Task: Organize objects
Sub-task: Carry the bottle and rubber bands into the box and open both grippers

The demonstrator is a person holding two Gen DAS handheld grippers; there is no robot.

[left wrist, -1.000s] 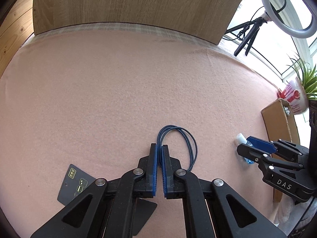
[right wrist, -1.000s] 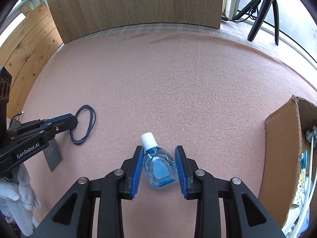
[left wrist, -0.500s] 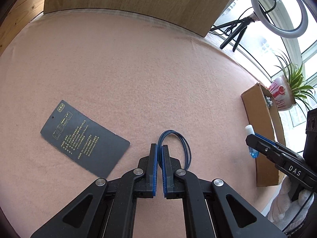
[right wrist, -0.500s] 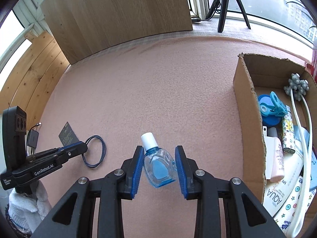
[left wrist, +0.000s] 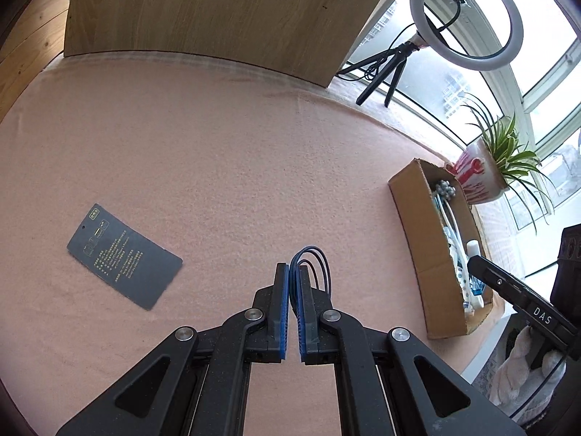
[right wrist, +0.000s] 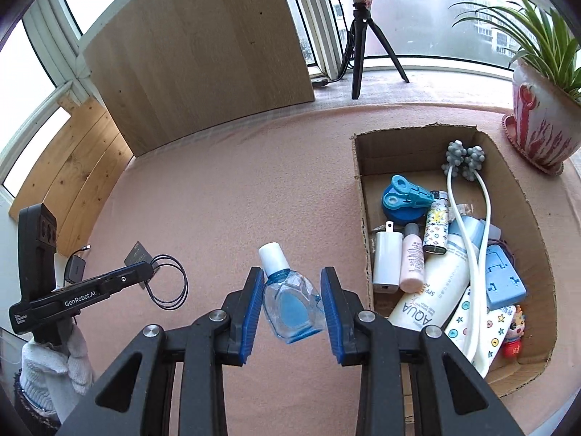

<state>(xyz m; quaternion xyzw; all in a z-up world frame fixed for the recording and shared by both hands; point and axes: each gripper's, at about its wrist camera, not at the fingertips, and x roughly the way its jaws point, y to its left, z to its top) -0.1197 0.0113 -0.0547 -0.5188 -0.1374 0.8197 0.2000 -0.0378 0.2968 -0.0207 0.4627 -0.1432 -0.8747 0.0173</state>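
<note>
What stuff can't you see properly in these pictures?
- Dark card, left wrist view: its gold print is too small to read.
- Cardboard box, right wrist view: the near corner is hidden behind the right gripper.
- White tube in the box: a white cord crosses its label.
- Potted plant: cut off by the picture edge.

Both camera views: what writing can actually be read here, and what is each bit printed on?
"GenRobot.AI": side of the left gripper.
"DAS": side of the right gripper.
"AQUA" and "SPF": white tube in the cardboard box.
Gold print on the dark card: too small to read.
</note>
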